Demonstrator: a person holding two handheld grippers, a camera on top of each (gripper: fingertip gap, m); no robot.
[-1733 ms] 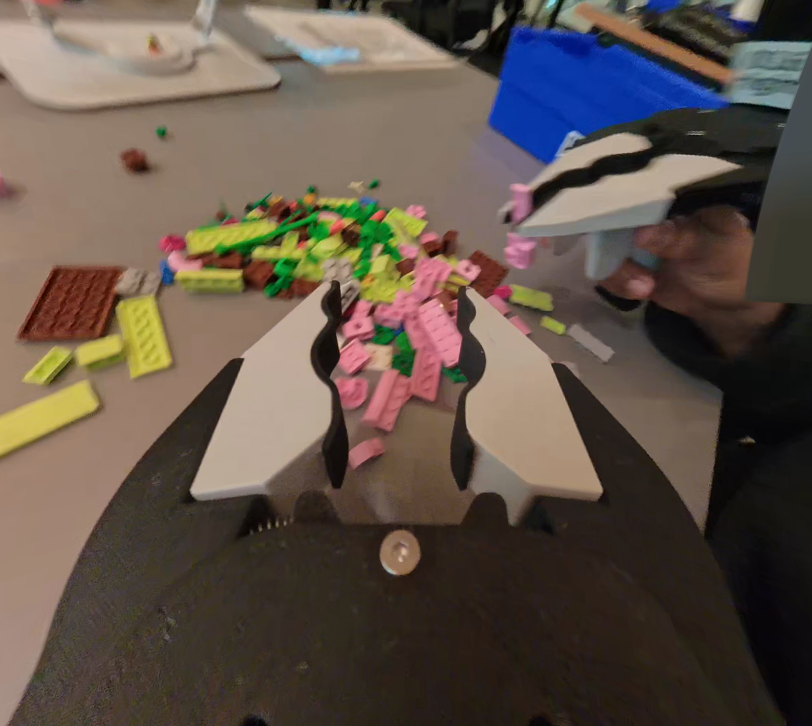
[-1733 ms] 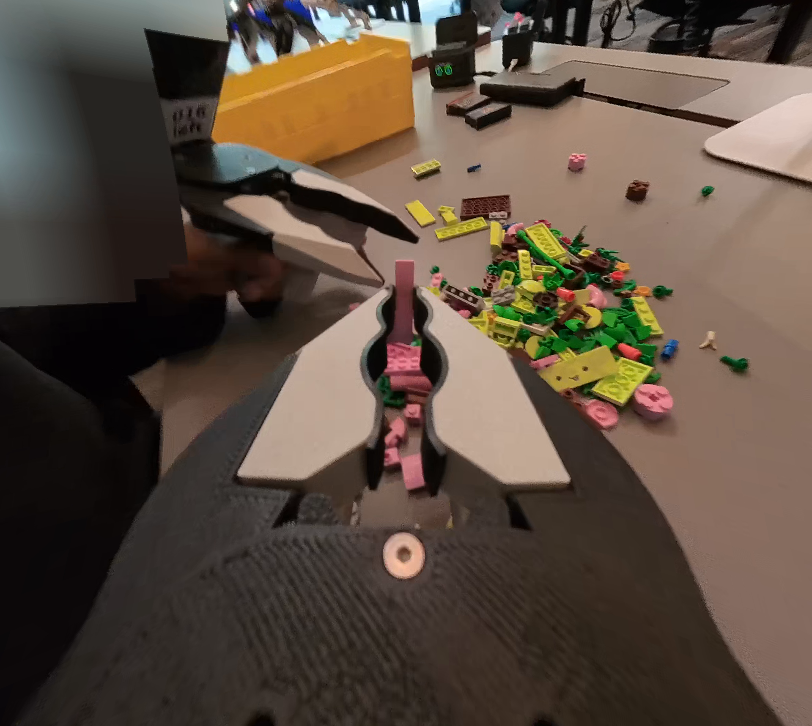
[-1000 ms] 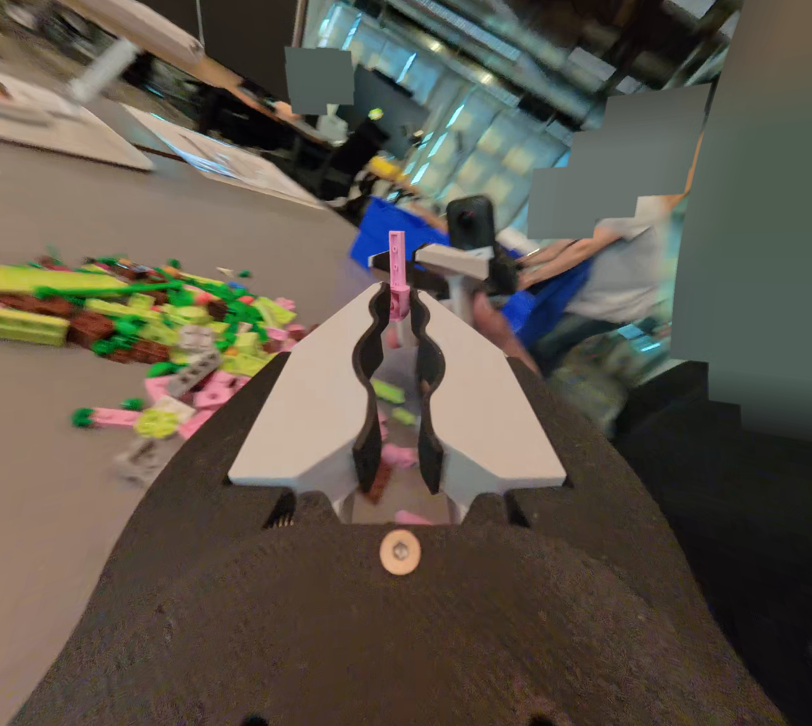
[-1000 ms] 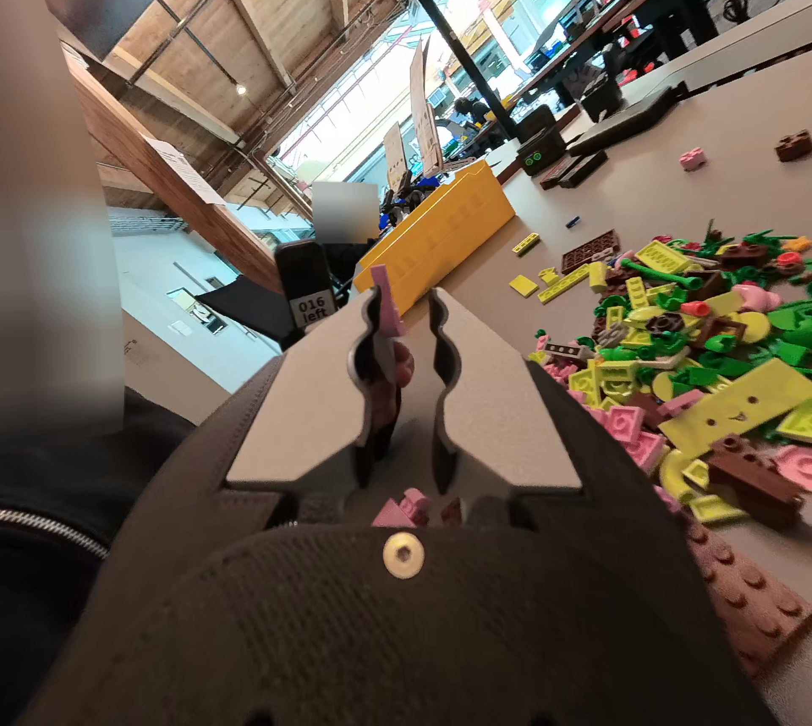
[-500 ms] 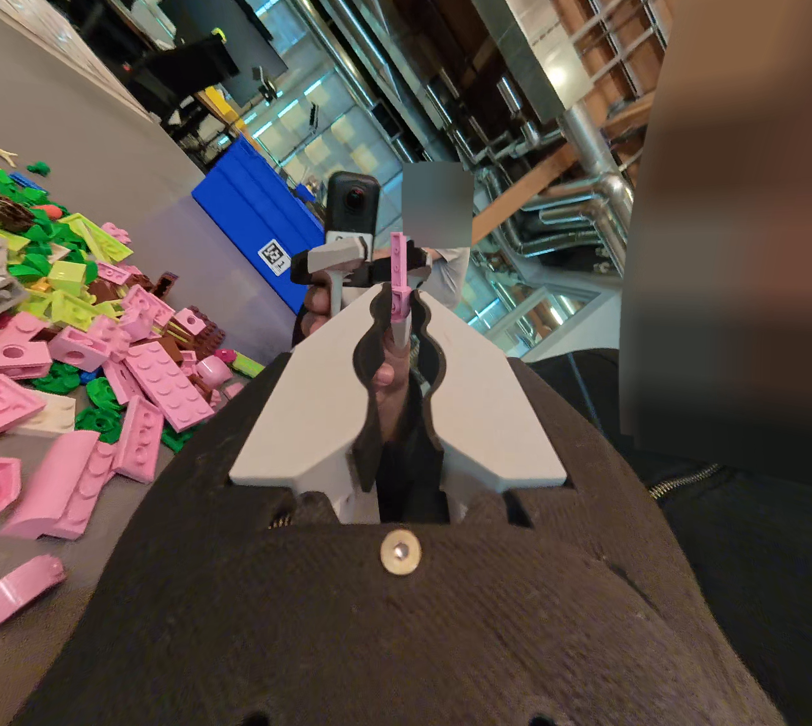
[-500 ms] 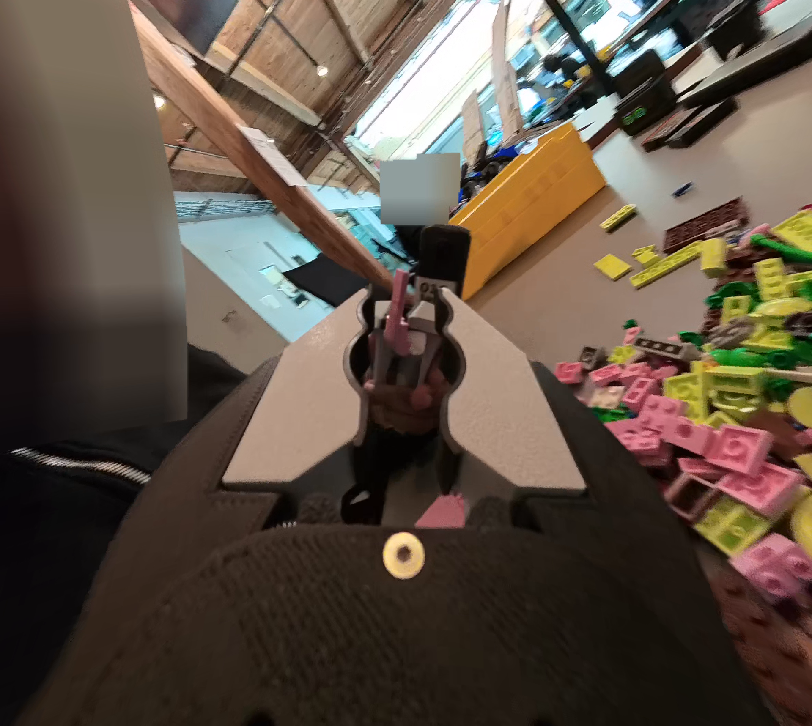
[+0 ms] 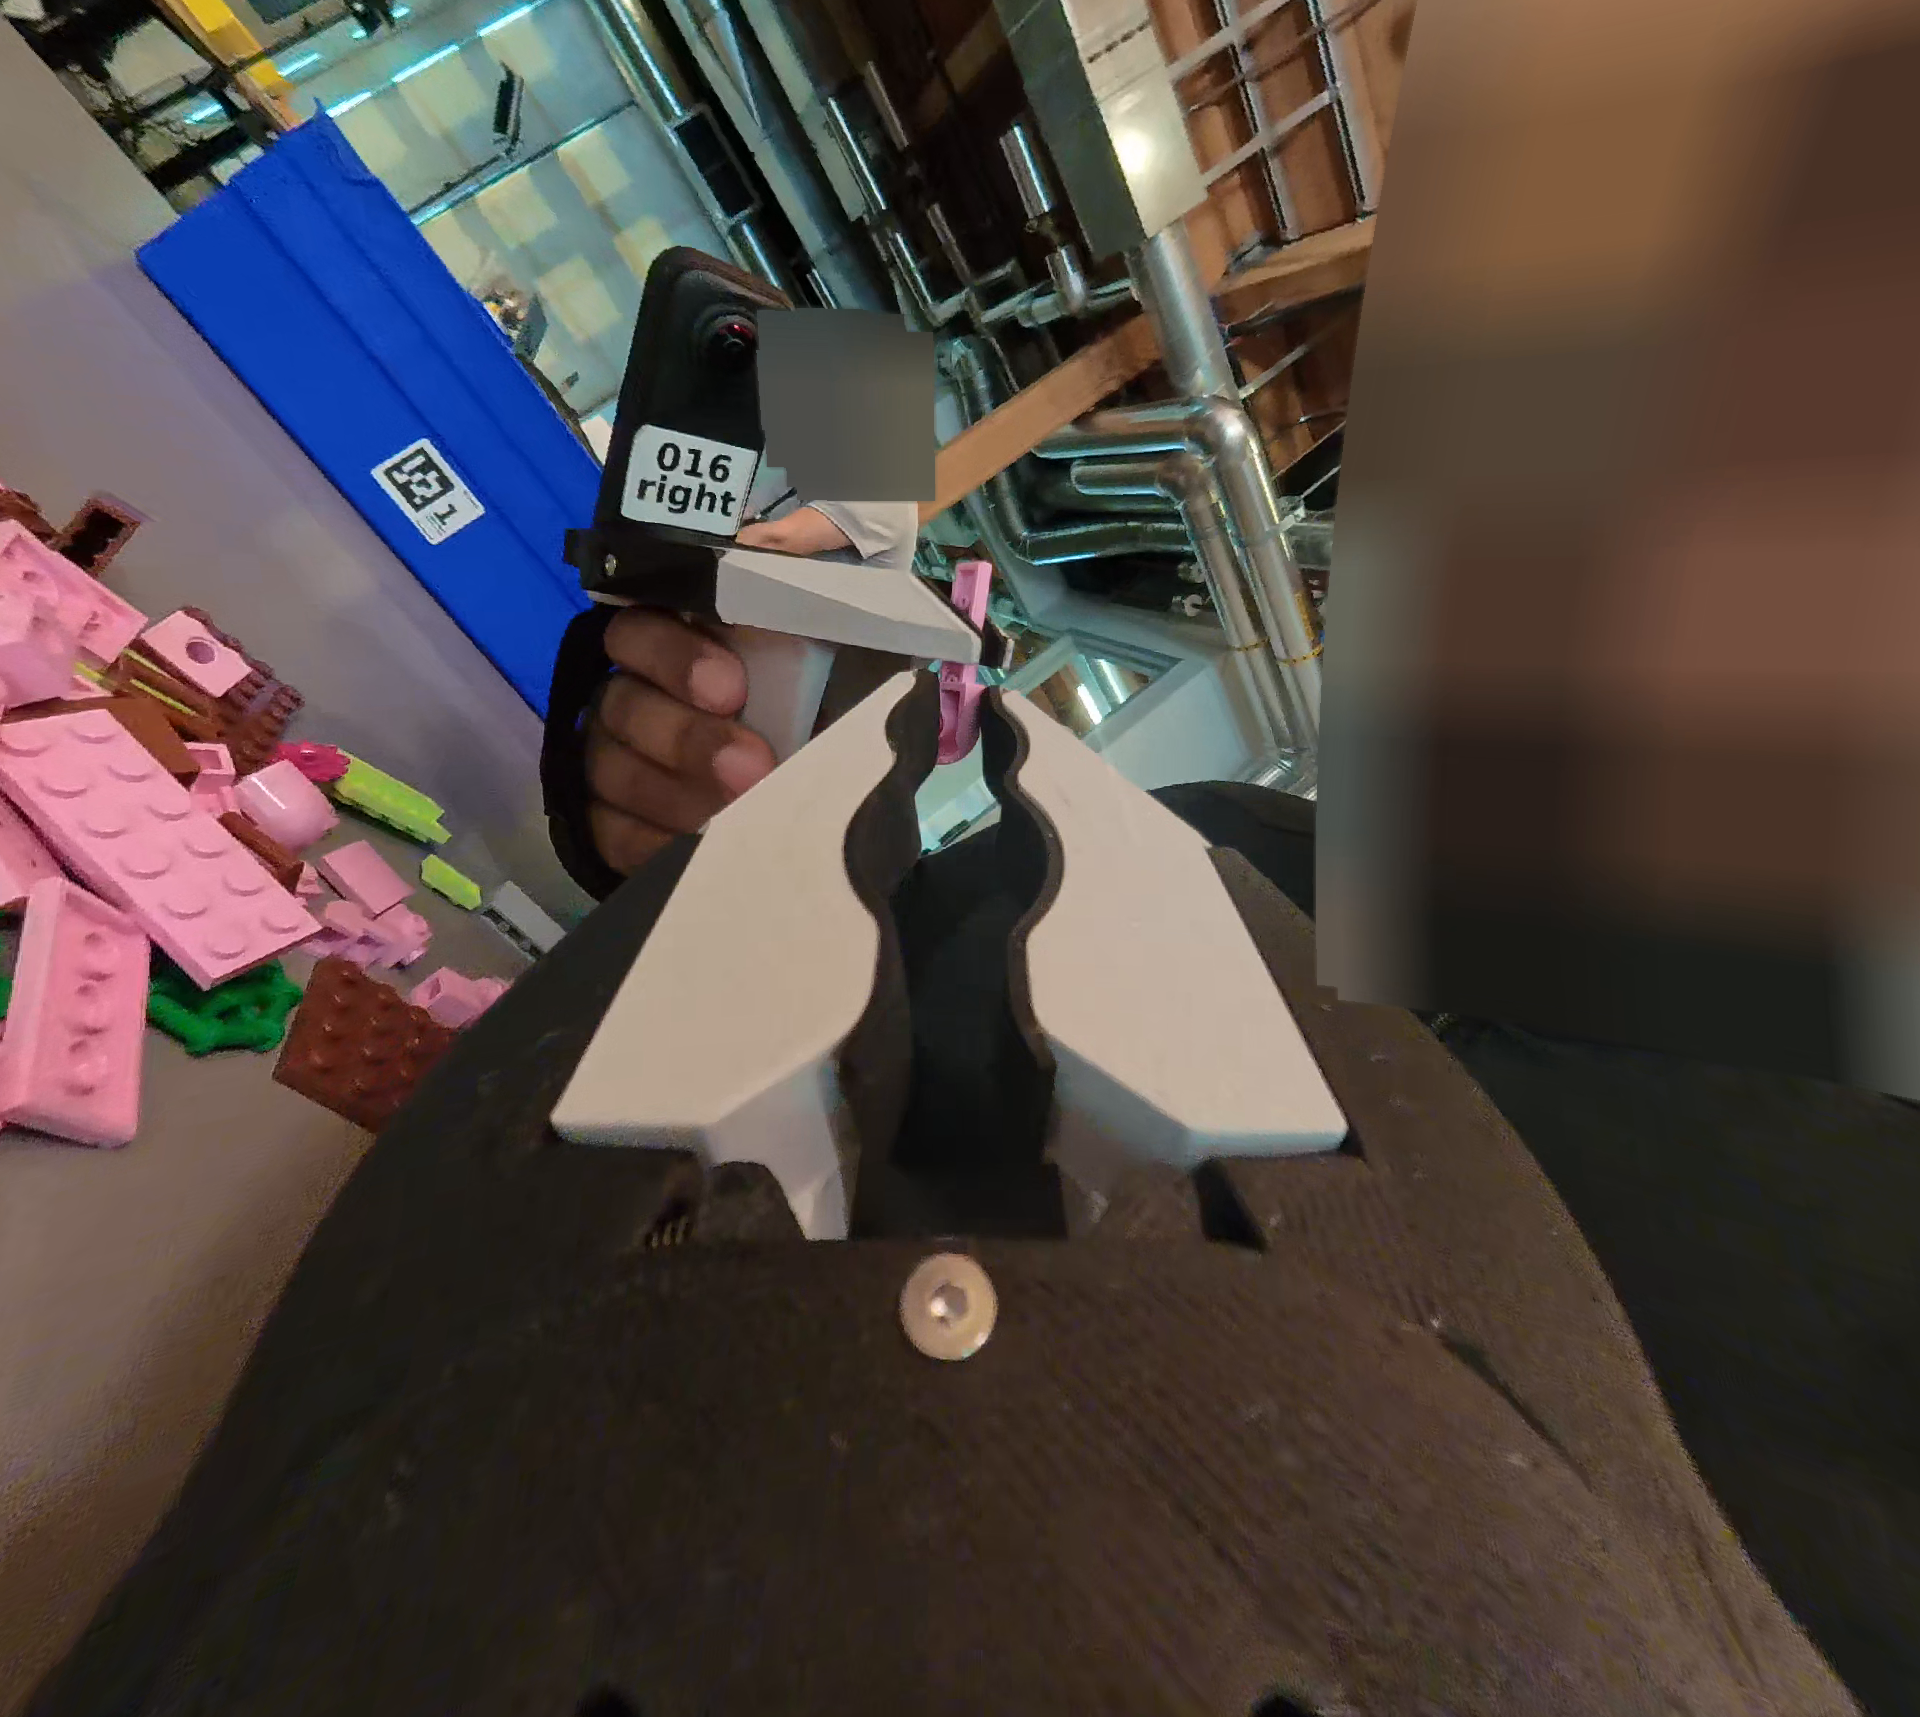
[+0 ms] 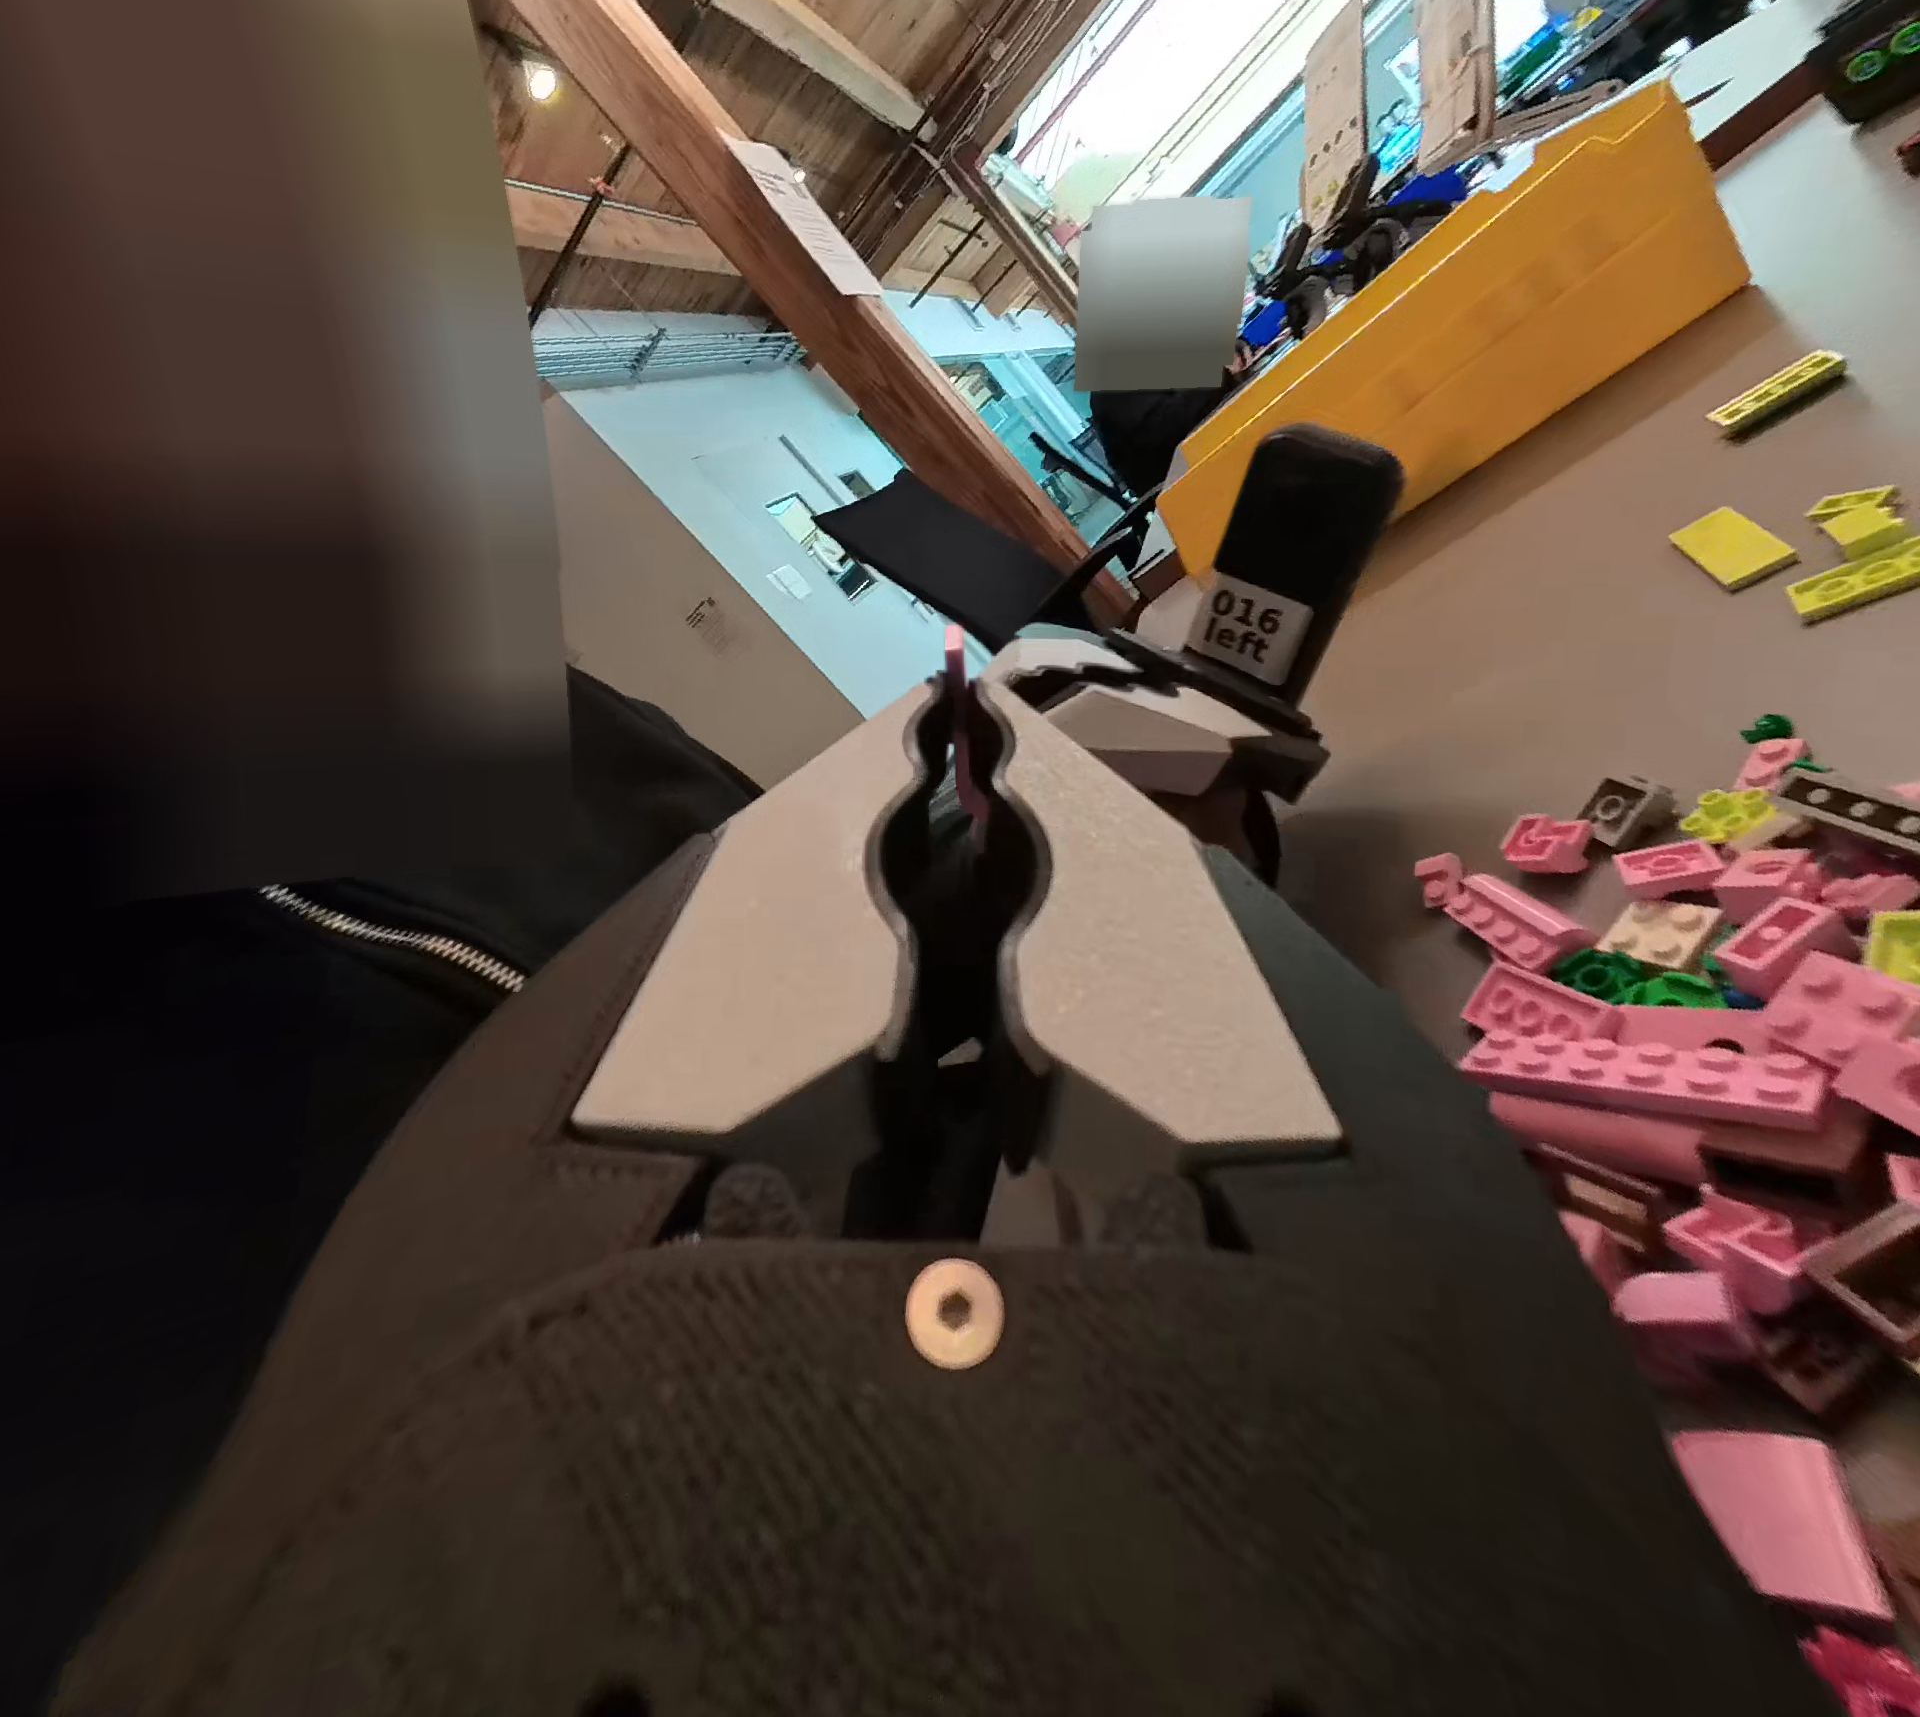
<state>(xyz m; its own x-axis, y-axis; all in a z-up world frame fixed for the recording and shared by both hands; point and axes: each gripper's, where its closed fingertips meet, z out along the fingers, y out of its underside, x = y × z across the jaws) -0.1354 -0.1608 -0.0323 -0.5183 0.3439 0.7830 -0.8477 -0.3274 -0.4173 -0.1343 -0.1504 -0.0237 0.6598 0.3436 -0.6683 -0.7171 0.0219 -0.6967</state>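
Both grippers are raised above the desk [image 8: 1558, 659], tips brought together in mid-air. A small pink piece [image 7: 954, 717] is seen pinched at the very tips of the left gripper [image 7: 958, 703], jaws clenched on it. A thin pink plate [image 8: 968, 758] is clamped edge-on in the right gripper [image 8: 964, 711], long axis upright, top end poking above the jaw tips. From the left view that plate [image 7: 971, 595] is seen standing up past the right gripper [image 7: 982, 644], just above the left's piece; whether the two pieces touch cannot be told. The jaws are pale grey, matte, wavy-edged with black lining. A heap of studded plastic bricks [image 8: 1714, 1023], mostly pink with green and brown, lies on the smooth grey desk. A blue bin [image 7: 343, 379] and a yellow bin [image 8: 1507, 317] are seen behind.
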